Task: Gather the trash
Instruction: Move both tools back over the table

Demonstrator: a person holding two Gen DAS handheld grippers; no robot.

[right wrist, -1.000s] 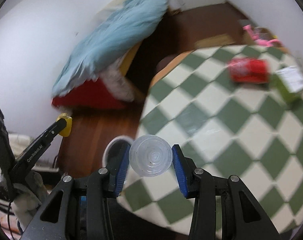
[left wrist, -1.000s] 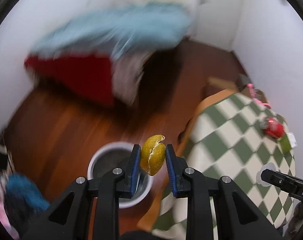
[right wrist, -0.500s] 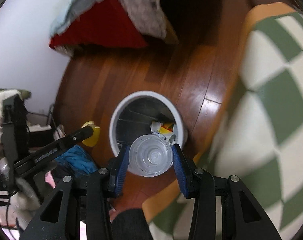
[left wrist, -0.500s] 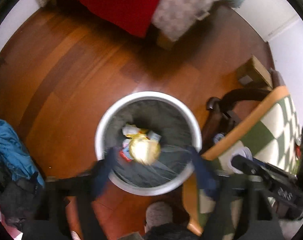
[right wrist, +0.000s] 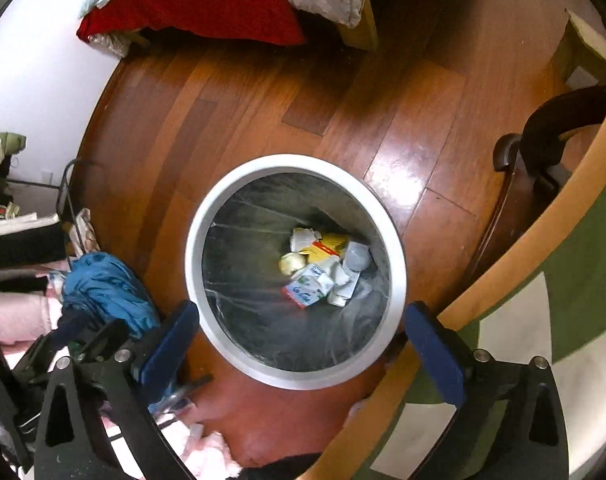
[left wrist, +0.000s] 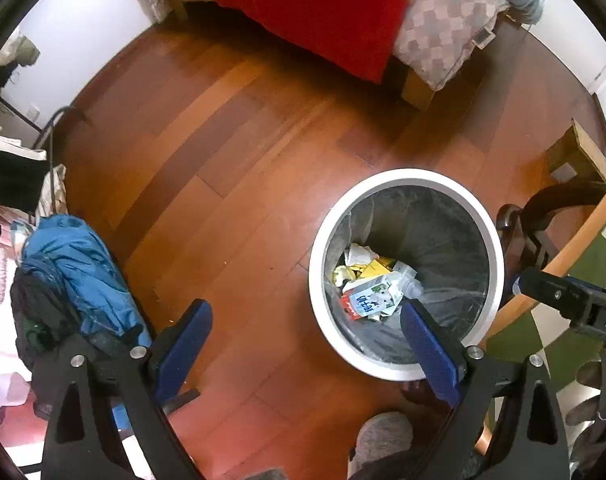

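Note:
A white-rimmed bin (left wrist: 315, 280) with a clear liner stands on the wood floor. It holds a milk carton (left wrist: 369, 300), yellow wrappers, a yellow peel (right wrist: 289, 262) and a clear plastic cup (right wrist: 355, 256). My left gripper (left wrist: 303, 344) points down beside the bin's left edge, its jaws opening with nothing between them. My right gripper (right wrist: 301, 350) hangs straight over the bin (right wrist: 195, 264), jaws opening wide and empty. The right gripper's body (left wrist: 575, 300) also shows at the right of the left wrist view.
A bed with a red blanket (left wrist: 323, 12) stands at the far side. A blue cloth heap (left wrist: 75, 264) lies left of the bin. A table with a green-and-white checked cloth (right wrist: 543, 320) and a dark wooden chair (right wrist: 543, 132) stand at the right.
Both grippers swung down over the bin and opened. The yellow peel left the left jaws and the clear cup left the right jaws; both now lie in the bin.

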